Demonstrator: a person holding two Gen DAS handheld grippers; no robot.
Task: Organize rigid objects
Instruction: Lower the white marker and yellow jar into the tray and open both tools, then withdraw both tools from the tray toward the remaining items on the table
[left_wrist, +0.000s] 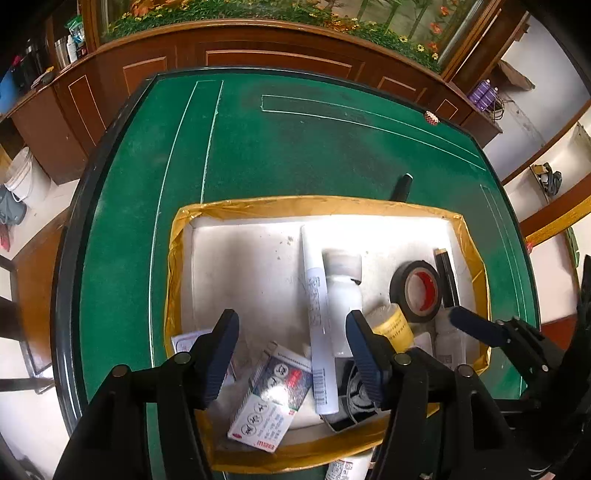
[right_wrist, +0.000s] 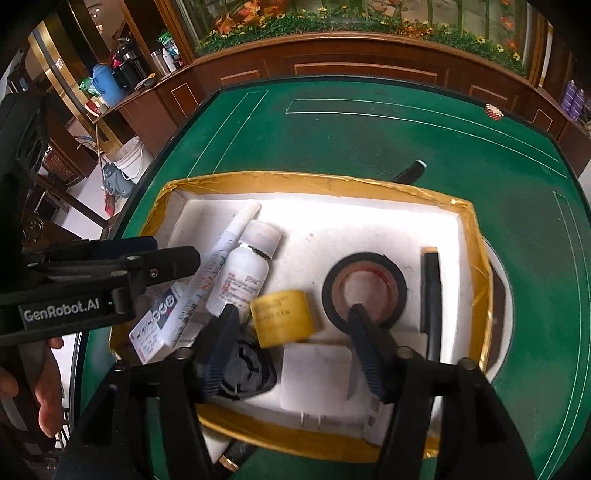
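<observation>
- Both my claws hang over the tray (left_wrist: 177, 236), that white foam box with yellow tape around the rim, sitting on the green table (left_wrist: 258, 155).
- My left gripper (left_wrist: 293, 356) has its jaws apart, nothing pinched. Right below the gap lies the small carton (left_wrist: 271, 397) with red and grey print, tilted at the tray's near edge.
- The long white tube (left_wrist: 317, 314) runs lengthwise just beside my left claw's right-hand finger, with the white bottle (left_wrist: 341, 284) snug against it.
- My right gripper (right_wrist: 291, 341) is spread open too, pads not pressing on anything. Under the gap I can see the yellow roll (right_wrist: 282, 317) and a white flat box (right_wrist: 317, 376), both just lying in the tray.
- The roll of black tape (right_wrist: 364, 286) lies flat near my right claw's right-hand finger; the finger overlaps its near edge in the view, and I can't tell if they touch.
- The black pen (right_wrist: 430, 291) with the pale cap lies along the tray's right wall, well clear of both claws.
- A black rubbery lump (right_wrist: 245, 373) sits by my right claw's left-hand finger, too blurry to say what it is.
- Outside the tray, 1 dark marker (right_wrist: 410, 171) rests on the table just behind the far rim.
- There's also a small red-and-white thing (right_wrist: 494, 110) at the table's far right edge, way apart from everything.
- From the right camera my left claw shows off to the left, with a hand (right_wrist: 44, 391) under it.
</observation>
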